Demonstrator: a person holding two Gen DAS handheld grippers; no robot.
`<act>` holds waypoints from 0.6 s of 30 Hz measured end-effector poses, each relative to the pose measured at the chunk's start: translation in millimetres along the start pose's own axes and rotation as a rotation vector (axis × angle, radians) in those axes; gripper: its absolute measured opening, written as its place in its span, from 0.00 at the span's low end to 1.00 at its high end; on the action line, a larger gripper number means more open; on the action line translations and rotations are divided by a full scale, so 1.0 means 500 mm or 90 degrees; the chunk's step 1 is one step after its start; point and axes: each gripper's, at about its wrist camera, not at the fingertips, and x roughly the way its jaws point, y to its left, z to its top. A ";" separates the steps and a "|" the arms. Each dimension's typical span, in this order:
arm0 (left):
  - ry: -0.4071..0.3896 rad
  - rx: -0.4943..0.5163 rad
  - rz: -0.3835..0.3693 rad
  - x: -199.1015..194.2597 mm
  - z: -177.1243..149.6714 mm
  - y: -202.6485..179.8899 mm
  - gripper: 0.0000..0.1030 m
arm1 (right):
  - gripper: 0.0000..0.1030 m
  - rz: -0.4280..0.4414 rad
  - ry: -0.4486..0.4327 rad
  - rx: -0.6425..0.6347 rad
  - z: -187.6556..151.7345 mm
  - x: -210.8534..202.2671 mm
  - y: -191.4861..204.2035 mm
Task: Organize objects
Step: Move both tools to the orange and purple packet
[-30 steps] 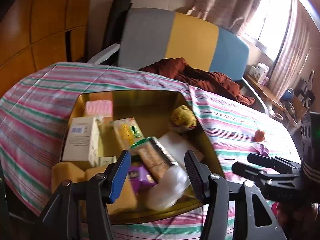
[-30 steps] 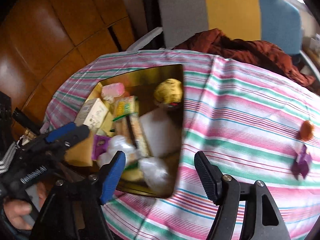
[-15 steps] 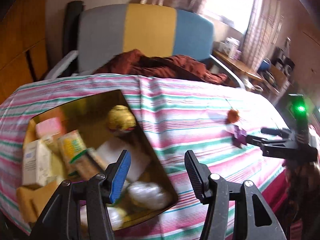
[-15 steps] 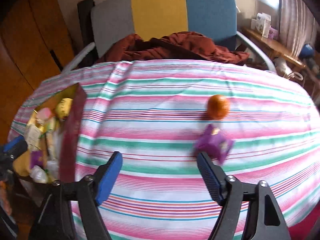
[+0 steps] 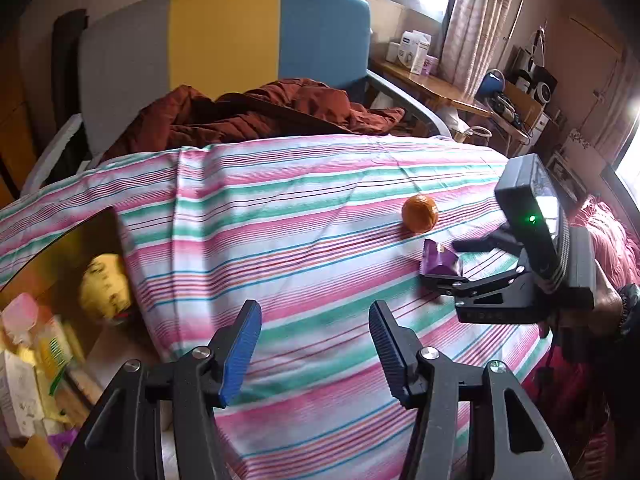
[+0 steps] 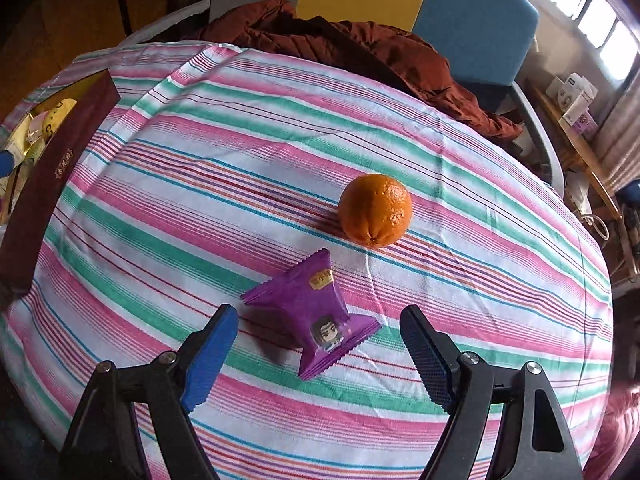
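Note:
A purple snack packet lies on the striped tablecloth with an orange just behind it. My right gripper is open, its jaws on either side of the packet, not touching it. The left wrist view shows the packet, the orange and the right gripper open around the packet. My left gripper is open and empty above the cloth. A box with several items stands at the left; it also shows in the right wrist view.
A chair with a rust-red jacket stands behind the table. A wooden side table with boxes is at the back right. The table's edge runs close along the right and near sides.
Both grippers have swung right, away from the box. My right gripper has come down over the purple packet. My left gripper now hovers over bare cloth.

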 end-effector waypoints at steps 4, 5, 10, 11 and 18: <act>0.018 0.000 -0.027 0.050 0.034 -0.026 0.55 | 0.33 0.030 0.021 -0.012 0.000 0.017 -0.004; 0.023 0.005 -0.032 0.065 0.043 -0.034 0.55 | 0.32 0.048 0.019 -0.002 -0.004 0.011 -0.012; 0.043 0.036 -0.080 0.144 0.093 -0.097 0.55 | 0.32 0.029 0.021 0.090 -0.034 -0.002 -0.084; 0.044 0.043 -0.088 0.156 0.102 -0.110 0.55 | 0.32 0.026 0.015 0.114 -0.039 -0.004 -0.101; 0.069 0.064 -0.142 0.259 0.153 -0.183 0.74 | 0.32 -0.019 -0.002 0.193 -0.043 -0.014 -0.157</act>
